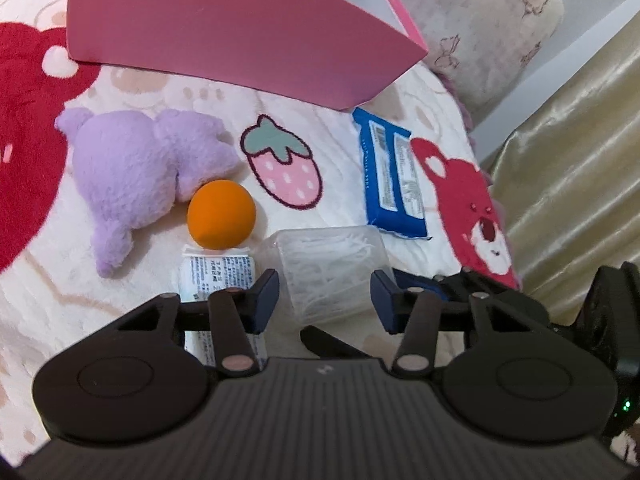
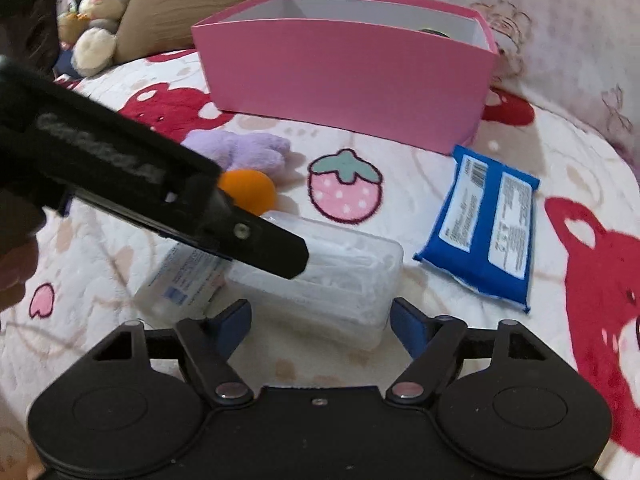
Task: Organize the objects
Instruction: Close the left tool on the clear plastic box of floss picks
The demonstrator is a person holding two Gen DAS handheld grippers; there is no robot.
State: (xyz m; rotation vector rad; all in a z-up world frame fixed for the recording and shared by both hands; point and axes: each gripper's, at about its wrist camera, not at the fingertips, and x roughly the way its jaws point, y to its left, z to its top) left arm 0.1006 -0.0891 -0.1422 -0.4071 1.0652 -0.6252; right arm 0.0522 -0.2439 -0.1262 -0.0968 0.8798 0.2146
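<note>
The clear plastic box [image 1: 330, 270] is seen lying flat on the blanket [image 1: 340, 120], just beside the orange ball [image 1: 221, 215]. It is straddled by the left gripper [image 1: 325, 294], jaws spread wide, nothing gripped. The right gripper [image 2: 320, 322] is likewise held wide open just short of it.

A clear case [image 1: 328, 268] lies between my jaws; a ball [image 1: 221, 215] and plush [image 1: 136, 176] sit left, a packet [image 1: 394, 178] right, a box [image 1: 224, 28] behind.
</note>
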